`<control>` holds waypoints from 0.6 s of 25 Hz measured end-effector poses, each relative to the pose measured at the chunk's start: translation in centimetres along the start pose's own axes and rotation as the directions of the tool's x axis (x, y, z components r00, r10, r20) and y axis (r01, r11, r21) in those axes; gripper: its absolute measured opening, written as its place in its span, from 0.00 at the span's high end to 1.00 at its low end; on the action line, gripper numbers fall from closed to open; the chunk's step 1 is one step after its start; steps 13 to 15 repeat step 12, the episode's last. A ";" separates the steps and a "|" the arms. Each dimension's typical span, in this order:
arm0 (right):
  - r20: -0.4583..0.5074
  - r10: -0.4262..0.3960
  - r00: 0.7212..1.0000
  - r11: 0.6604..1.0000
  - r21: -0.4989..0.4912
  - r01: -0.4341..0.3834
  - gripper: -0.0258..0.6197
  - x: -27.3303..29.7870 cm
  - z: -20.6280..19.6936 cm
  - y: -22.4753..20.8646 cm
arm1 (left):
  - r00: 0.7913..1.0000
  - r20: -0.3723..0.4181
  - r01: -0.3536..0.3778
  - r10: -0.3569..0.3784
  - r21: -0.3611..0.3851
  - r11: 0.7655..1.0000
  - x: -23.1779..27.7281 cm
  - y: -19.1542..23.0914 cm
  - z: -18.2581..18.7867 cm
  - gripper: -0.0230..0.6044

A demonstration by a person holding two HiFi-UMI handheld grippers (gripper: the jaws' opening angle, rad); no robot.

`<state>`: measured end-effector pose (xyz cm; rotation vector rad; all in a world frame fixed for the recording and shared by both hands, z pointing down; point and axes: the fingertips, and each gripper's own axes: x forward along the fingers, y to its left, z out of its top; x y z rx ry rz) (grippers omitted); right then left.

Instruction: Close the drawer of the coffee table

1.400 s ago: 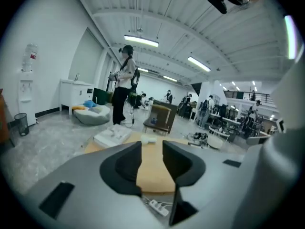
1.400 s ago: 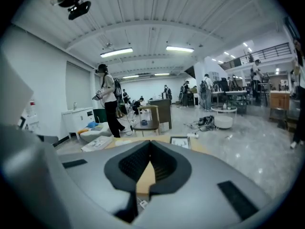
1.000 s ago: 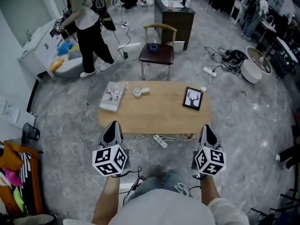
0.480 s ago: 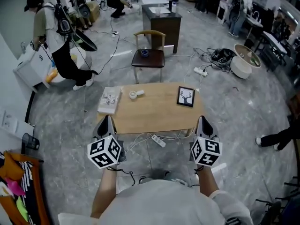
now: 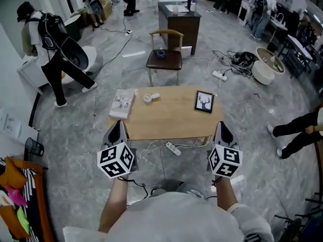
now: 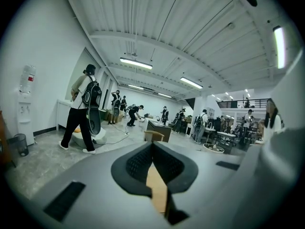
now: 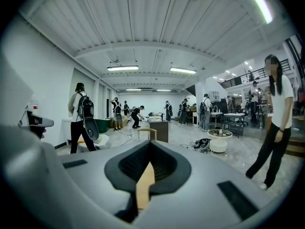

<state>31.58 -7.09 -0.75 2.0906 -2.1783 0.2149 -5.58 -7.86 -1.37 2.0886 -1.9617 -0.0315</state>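
Note:
The light wooden coffee table (image 5: 169, 120) stands in front of me in the head view. Its near edge faces me, and from above I cannot make out a drawer front. My left gripper (image 5: 119, 125) hovers at the table's near left corner, jaws shut and empty. At the near right corner my right gripper (image 5: 221, 125) is also shut and empty. In the left gripper view the left gripper (image 6: 152, 146) shows closed jaws with a strip of tabletop (image 6: 157, 190) below them. The right gripper view shows the right gripper (image 7: 149, 146) closed the same way.
On the table lie a magazine (image 5: 122, 103), a tape roll (image 5: 148, 98) and a framed deer picture (image 5: 204, 102). A power strip (image 5: 172, 148) with cables lies on the floor under the near edge. A chair (image 5: 164, 57) stands behind the table. People stand at left (image 5: 50, 49) and right (image 5: 298, 130).
Both grippers have risen a little and sit slightly higher against the table's near corners. The person at the left has walked further left, and a person's legs have come in at the right edge.

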 end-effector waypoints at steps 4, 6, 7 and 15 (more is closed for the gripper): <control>0.000 0.000 1.000 1.000 0.011 0.000 0.96 0.1 -0.1 -0.3 | 1.000 -0.004 -0.013 0.013 -0.029 0.999 -0.2 0.1 -0.5 0.97; -0.004 0.000 1.000 1.000 0.013 0.000 0.96 0.2 -0.2 -0.4 | 1.000 -0.004 -0.017 0.017 -0.051 0.999 -0.1 0.3 -0.5 0.97; -0.006 0.000 1.000 1.000 0.014 0.000 0.96 0.3 -0.2 -0.4 | 1.000 -0.004 -0.020 0.020 -0.056 0.998 -0.1 0.3 -0.5 0.97; -0.013 0.003 1.000 1.000 0.027 -0.003 0.96 0.5 -0.8 -0.6 | 0.999 -0.009 -0.033 0.033 -0.058 0.998 -0.1 0.5 -1.0 0.97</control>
